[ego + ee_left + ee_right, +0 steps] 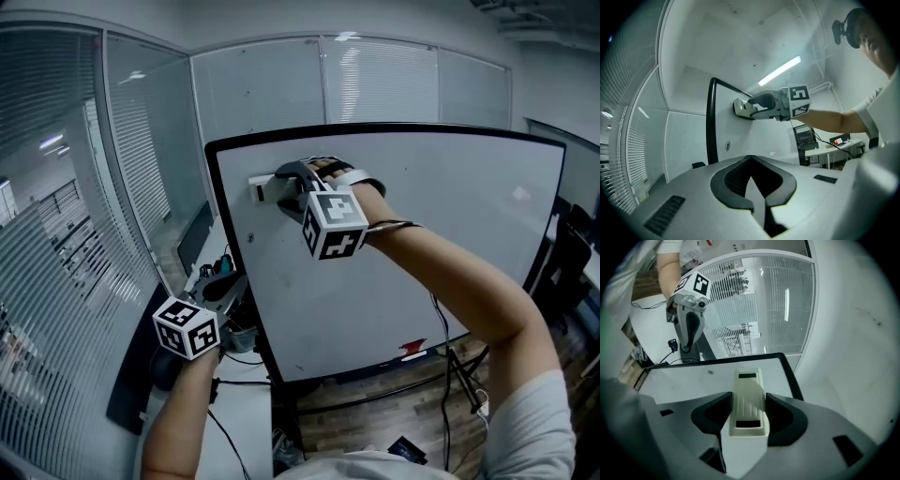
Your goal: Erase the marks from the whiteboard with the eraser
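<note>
The whiteboard (441, 253) stands upright in a black frame and shows only a few faint specks. A cream eraser (265, 188) is pressed flat on the board near its top left corner, and my right gripper (284, 190) is shut on it. In the right gripper view the eraser (749, 401) lies between both jaws, pointing at the board's corner (785, 359). My left gripper (223, 287) hangs low, left of the board and away from it. Its jaws (758, 199) are shut on nothing. The left gripper view looks up at the eraser (740, 107) and the right gripper (761, 104).
A glass wall with blinds (66, 244) runs close along the left. A desk with cables (239, 375) sits under the left gripper. A red object (412, 349) rests on the board's bottom ledge. A dark chair (572, 253) stands at the right.
</note>
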Demonstrator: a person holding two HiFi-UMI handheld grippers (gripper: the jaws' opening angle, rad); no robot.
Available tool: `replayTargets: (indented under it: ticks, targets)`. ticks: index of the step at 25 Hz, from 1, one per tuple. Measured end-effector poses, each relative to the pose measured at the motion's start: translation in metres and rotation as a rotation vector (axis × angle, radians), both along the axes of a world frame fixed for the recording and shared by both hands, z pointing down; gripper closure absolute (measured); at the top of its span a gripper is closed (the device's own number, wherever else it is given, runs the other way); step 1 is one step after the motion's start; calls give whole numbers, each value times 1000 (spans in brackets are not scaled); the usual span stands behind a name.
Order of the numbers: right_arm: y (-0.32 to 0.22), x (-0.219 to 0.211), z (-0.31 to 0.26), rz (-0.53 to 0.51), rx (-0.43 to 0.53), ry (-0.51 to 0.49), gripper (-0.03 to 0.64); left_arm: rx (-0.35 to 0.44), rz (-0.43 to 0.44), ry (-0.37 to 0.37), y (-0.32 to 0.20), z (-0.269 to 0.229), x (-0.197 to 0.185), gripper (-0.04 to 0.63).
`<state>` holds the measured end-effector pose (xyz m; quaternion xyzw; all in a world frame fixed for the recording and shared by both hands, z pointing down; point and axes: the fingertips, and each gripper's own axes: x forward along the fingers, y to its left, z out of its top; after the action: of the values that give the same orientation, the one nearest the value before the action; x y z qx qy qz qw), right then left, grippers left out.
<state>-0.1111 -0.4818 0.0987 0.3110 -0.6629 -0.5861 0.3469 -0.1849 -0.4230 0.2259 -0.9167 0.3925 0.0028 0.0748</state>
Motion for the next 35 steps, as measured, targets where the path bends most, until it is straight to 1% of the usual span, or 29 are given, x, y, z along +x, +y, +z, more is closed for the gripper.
replayTargets:
  ticks: [5, 8, 13, 16, 23, 27, 31, 35]
  targets:
    - [-2, 16, -52, 31, 62, -85, 385, 10, -4, 8, 0, -3, -5, 588]
    - [0, 26, -76, 47, 78, -145, 385, 12, -7, 15, 1, -7, -6, 589]
    - [1, 25, -73, 58, 100, -159, 385, 11, -1, 17, -1, -7, -6, 589]
    - [1, 23, -69, 64, 93, -163, 385, 10, 6, 18, -3, -5, -5, 589]
    - [1, 4, -30, 47, 39, -115, 385, 5, 23, 21, -3, -3, -2, 588]
    - [0, -8, 11, 38, -9, -74, 385, -1, 20, 27, -3, 2, -8, 588]
    - [2, -15, 59, 29, -79, -44, 385, -11, 11, 38, 2, 8, -15, 588]
    - [0, -18, 99, 24, -146, -43, 385, -18, 10, 39, 5, 13, -17, 588]
